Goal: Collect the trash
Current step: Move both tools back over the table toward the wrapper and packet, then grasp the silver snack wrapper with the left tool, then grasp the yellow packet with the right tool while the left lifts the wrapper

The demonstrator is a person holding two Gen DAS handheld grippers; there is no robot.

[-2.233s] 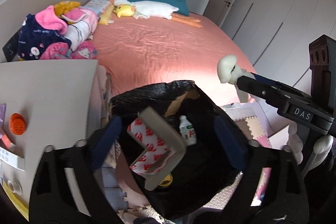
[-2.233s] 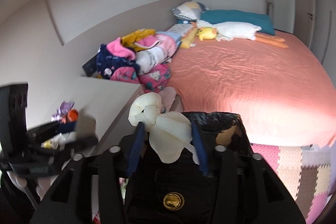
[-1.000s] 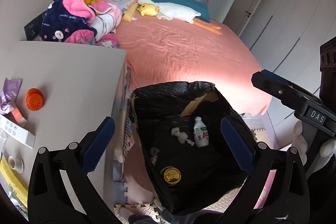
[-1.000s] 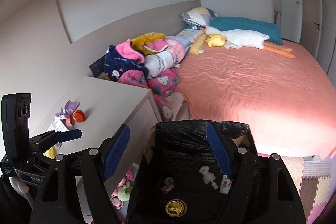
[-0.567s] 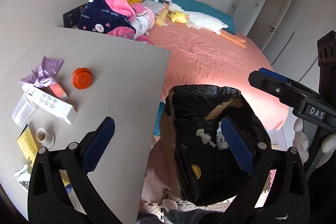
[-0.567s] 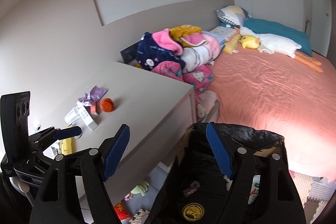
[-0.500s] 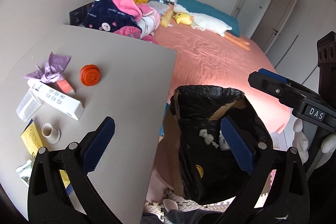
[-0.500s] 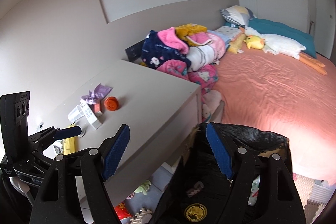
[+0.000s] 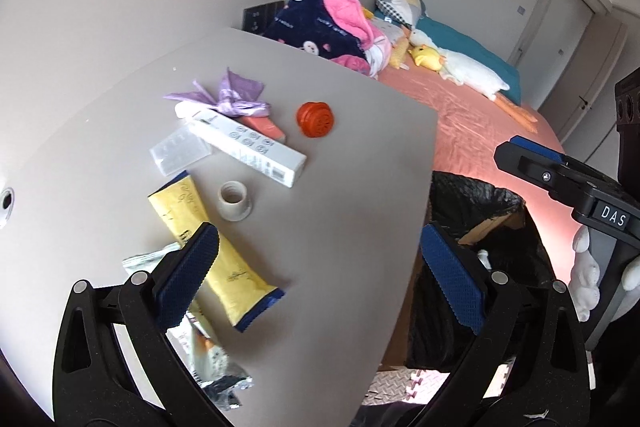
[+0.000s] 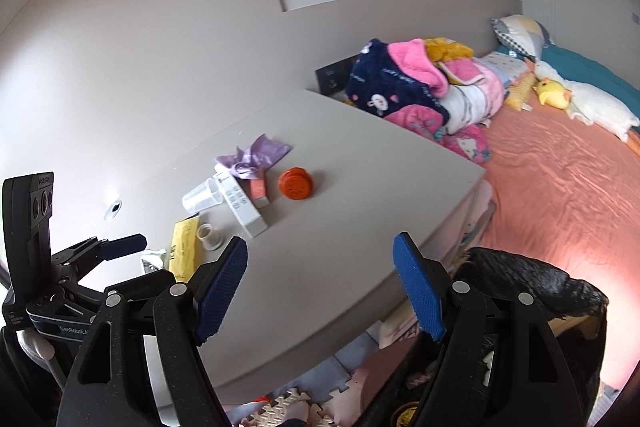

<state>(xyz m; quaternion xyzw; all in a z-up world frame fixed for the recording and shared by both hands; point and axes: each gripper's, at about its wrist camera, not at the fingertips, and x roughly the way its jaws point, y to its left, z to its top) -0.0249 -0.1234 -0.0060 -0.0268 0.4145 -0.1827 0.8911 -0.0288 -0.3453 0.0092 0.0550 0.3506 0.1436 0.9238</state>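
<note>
Trash lies on a grey table (image 9: 340,155): a purple wrapper (image 9: 232,95), an orange cap (image 9: 315,119), a long white box (image 9: 248,147), a clear cup (image 9: 180,151), a small tape roll (image 9: 235,201), a yellow pouch (image 9: 212,259) and a crumpled foil packet (image 9: 216,367). My left gripper (image 9: 320,279) is open and empty above the table's near edge. My right gripper (image 10: 320,291) is open and empty over the table's front. A black-lined trash bin (image 9: 480,267) stands right of the table; it also shows in the right wrist view (image 10: 540,307).
A bed with a pink sheet (image 10: 560,179) lies beyond the bin. A pile of clothes (image 10: 420,87) and pillows lies at its head. A foam floor mat (image 10: 288,407) is below the table. The right gripper's body (image 9: 568,183) shows in the left wrist view.
Both grippers dropped their trash into the bin, opened, and swung left from the bin toward the table. The table's litter is now in front of both.
</note>
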